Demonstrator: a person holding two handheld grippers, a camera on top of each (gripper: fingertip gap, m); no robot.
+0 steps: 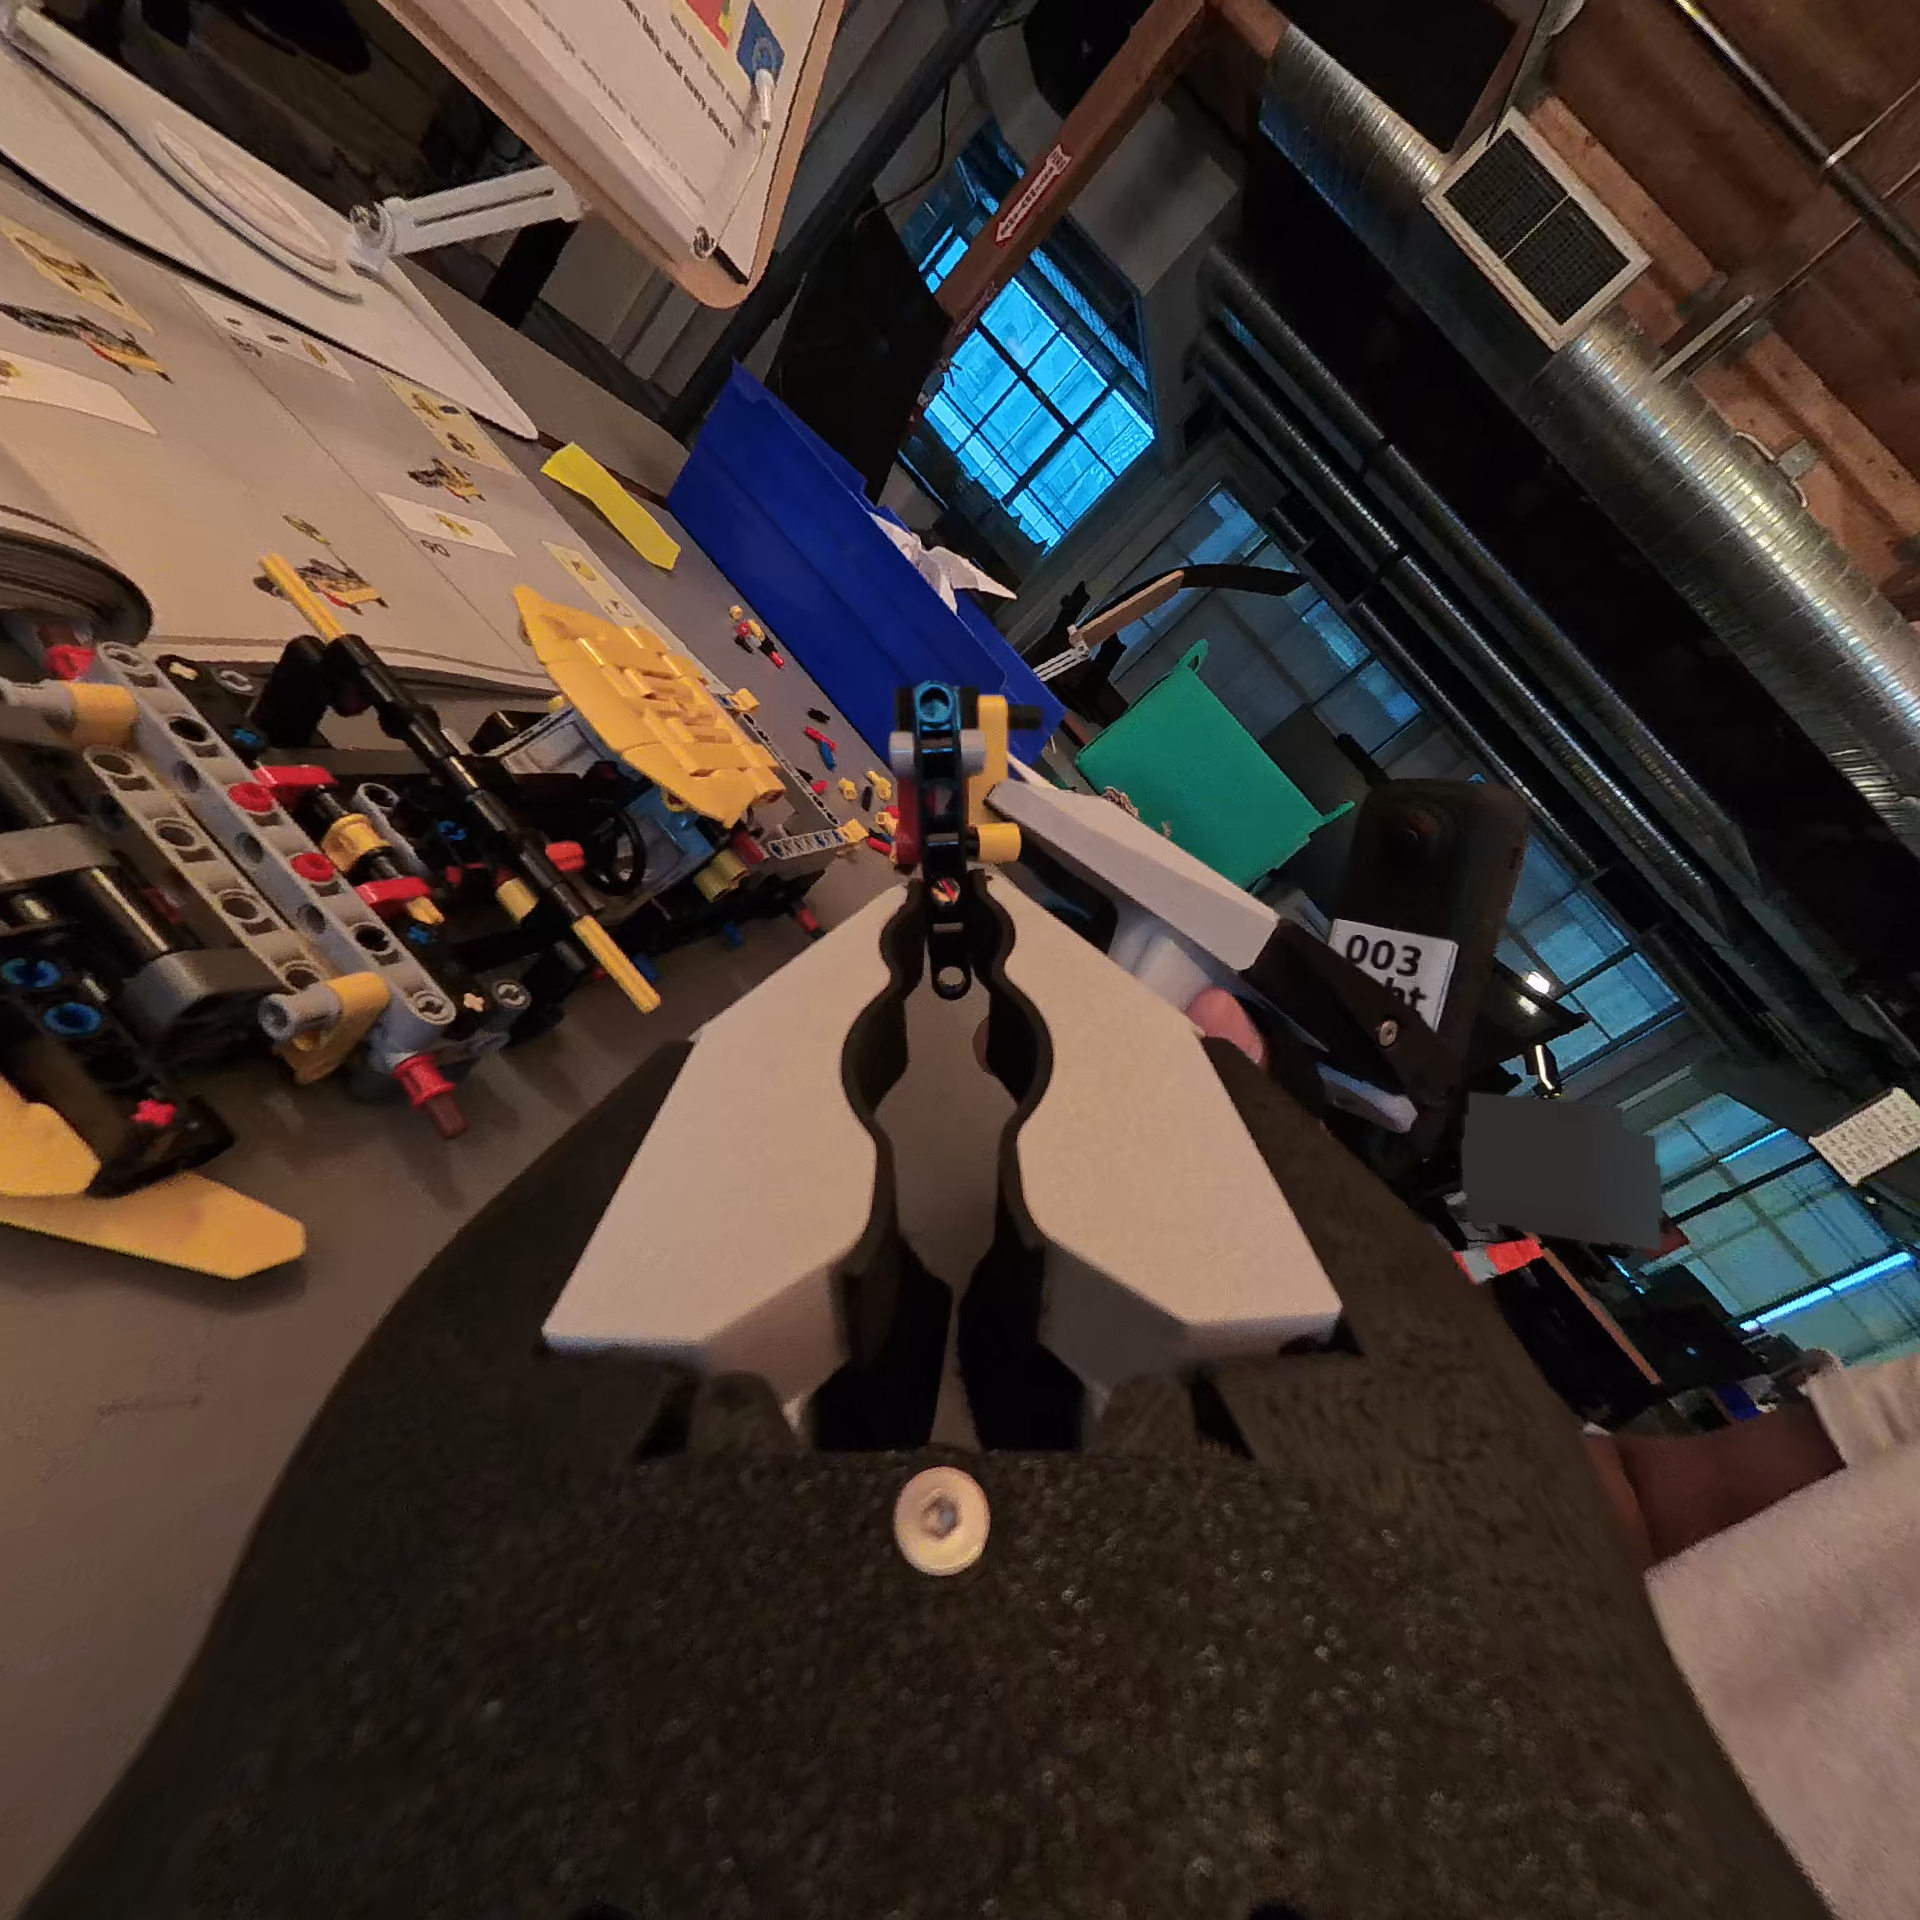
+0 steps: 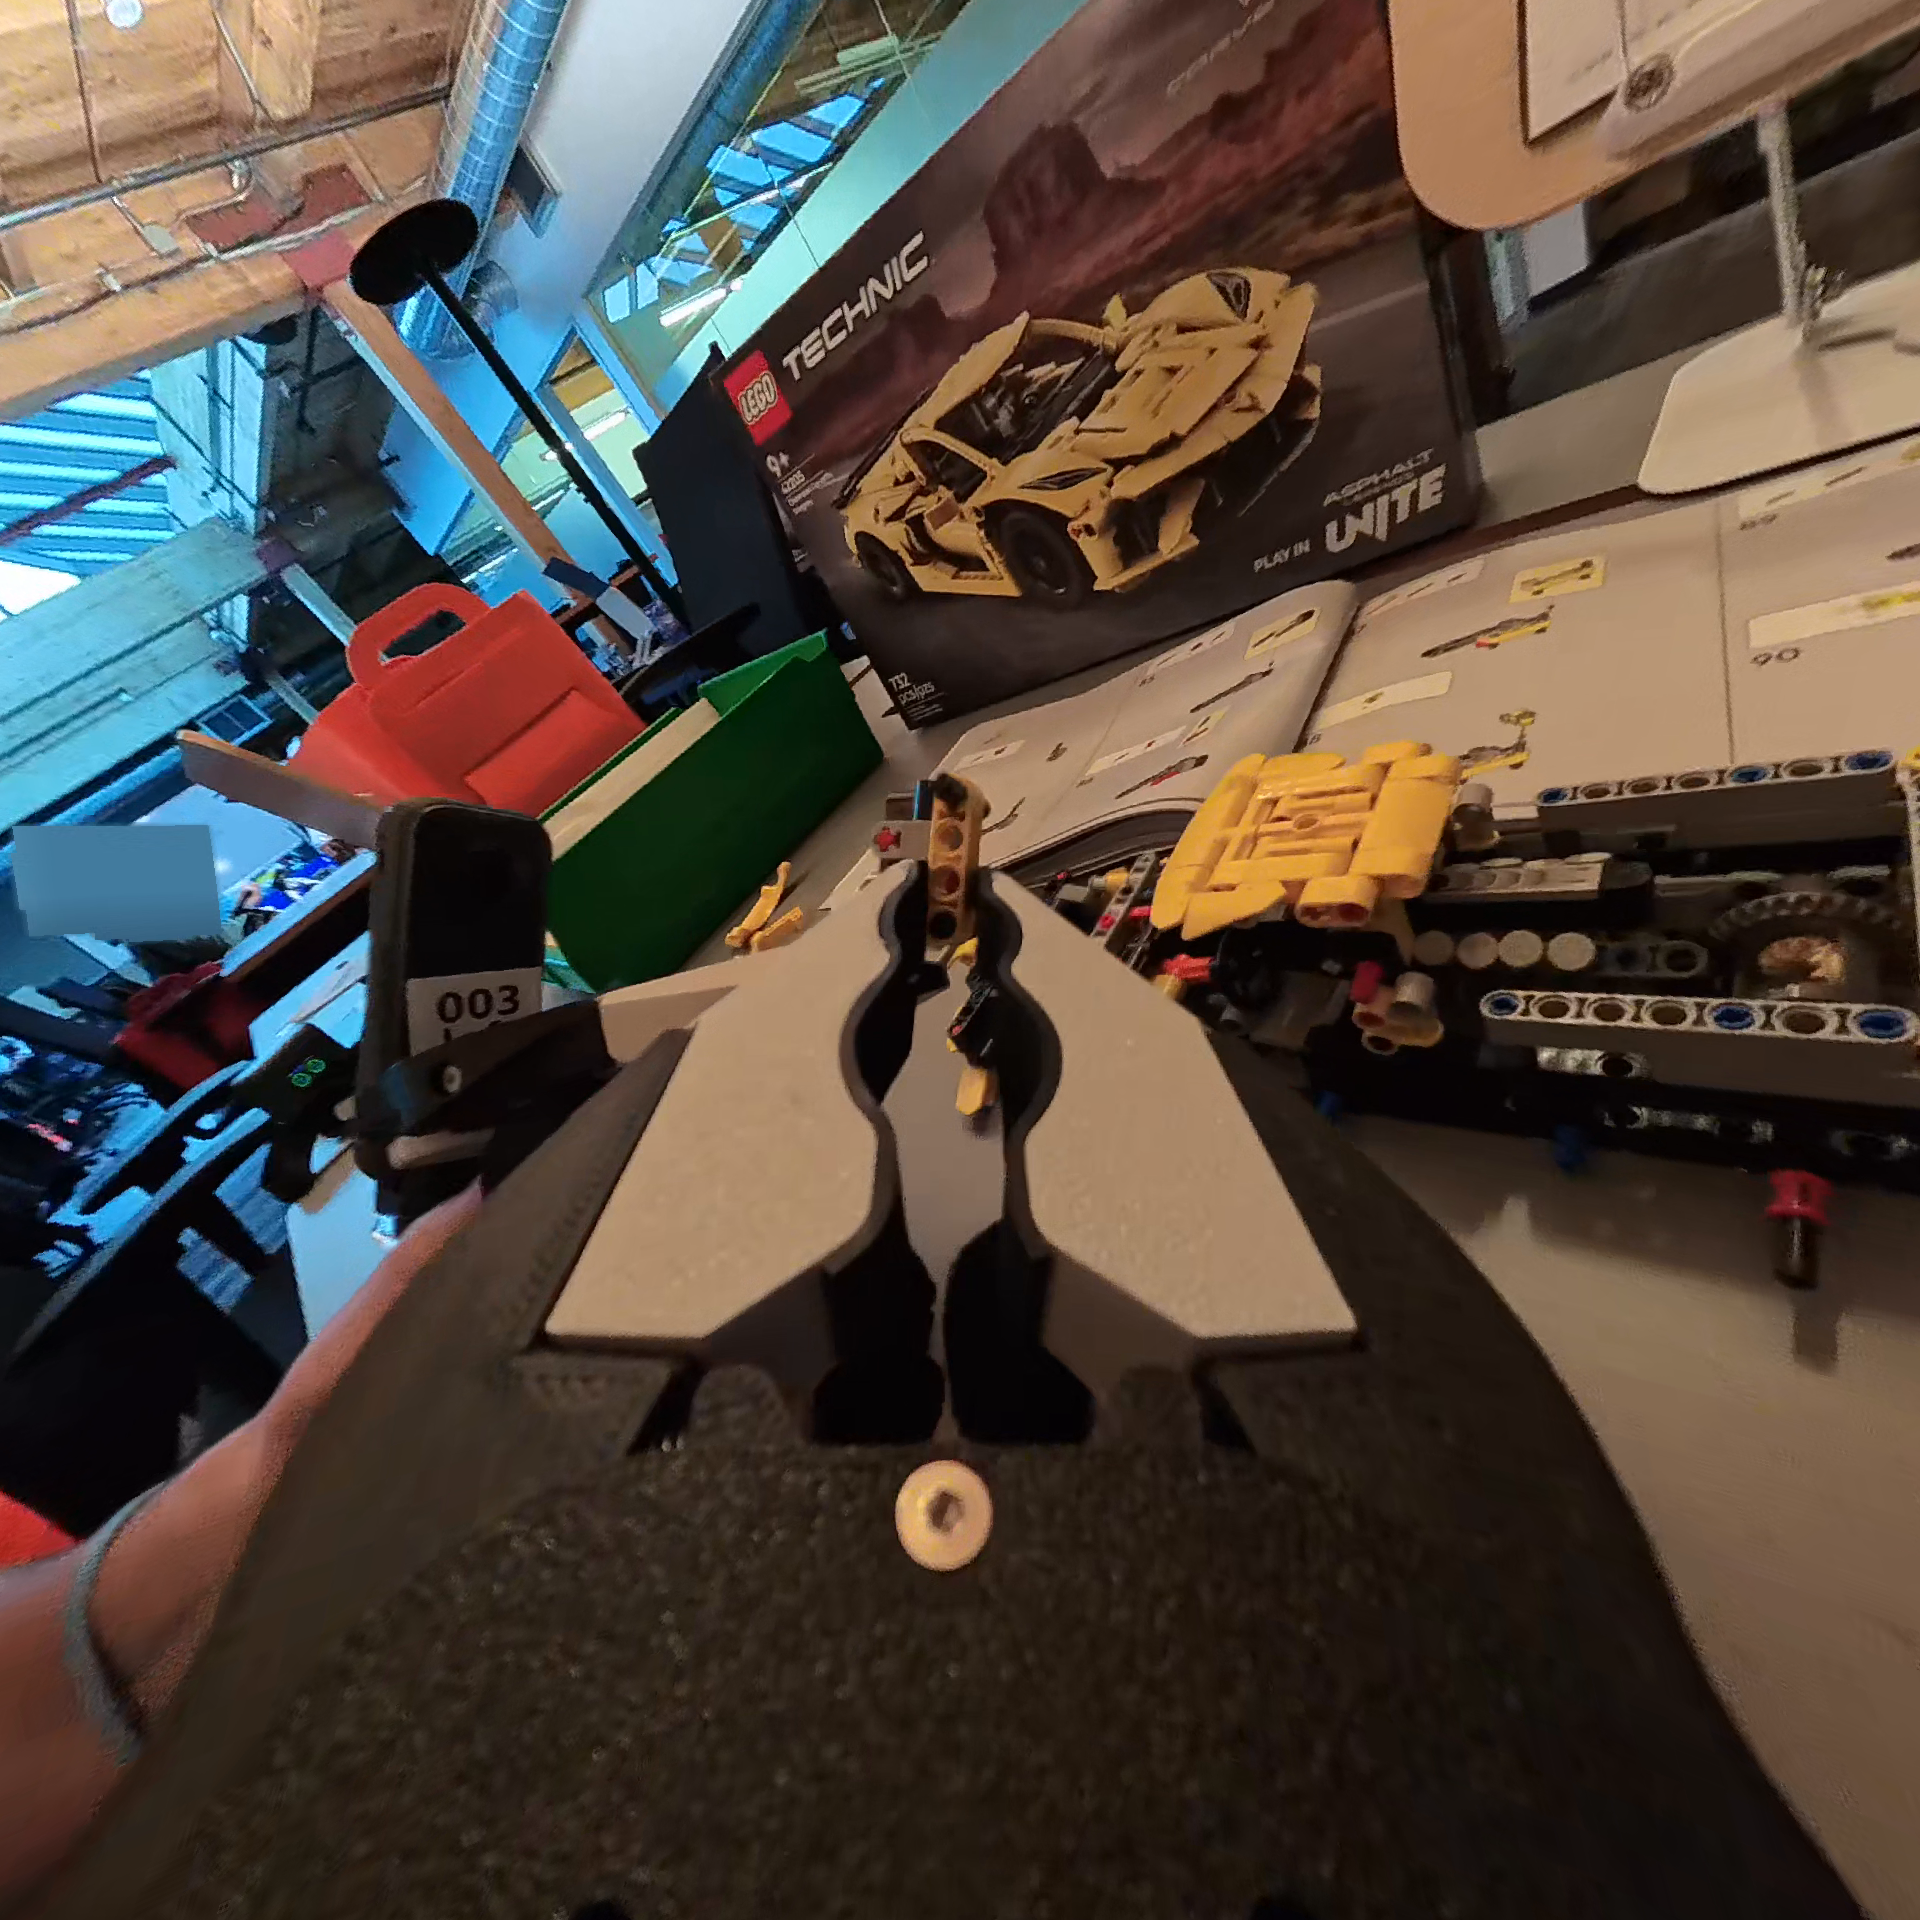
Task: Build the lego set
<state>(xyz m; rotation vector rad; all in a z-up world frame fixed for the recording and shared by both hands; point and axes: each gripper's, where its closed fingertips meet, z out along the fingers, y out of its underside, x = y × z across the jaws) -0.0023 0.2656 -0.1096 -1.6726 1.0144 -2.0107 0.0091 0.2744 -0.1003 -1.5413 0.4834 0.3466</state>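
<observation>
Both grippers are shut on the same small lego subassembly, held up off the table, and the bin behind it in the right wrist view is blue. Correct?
Not quite: in the right wrist view the bin behind the subassembly is green. The rest holds: left gripper and right gripper both grip it above the table.

Both wrist cameras face each other closely, sharing the small assembly point(image 1: 951, 790).

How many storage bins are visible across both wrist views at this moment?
3: a blue bin at the far table edge; a green bin past the small sub-assembly held by both grippers; a red-orange handled bin behind it. Others may be hidden.
</observation>
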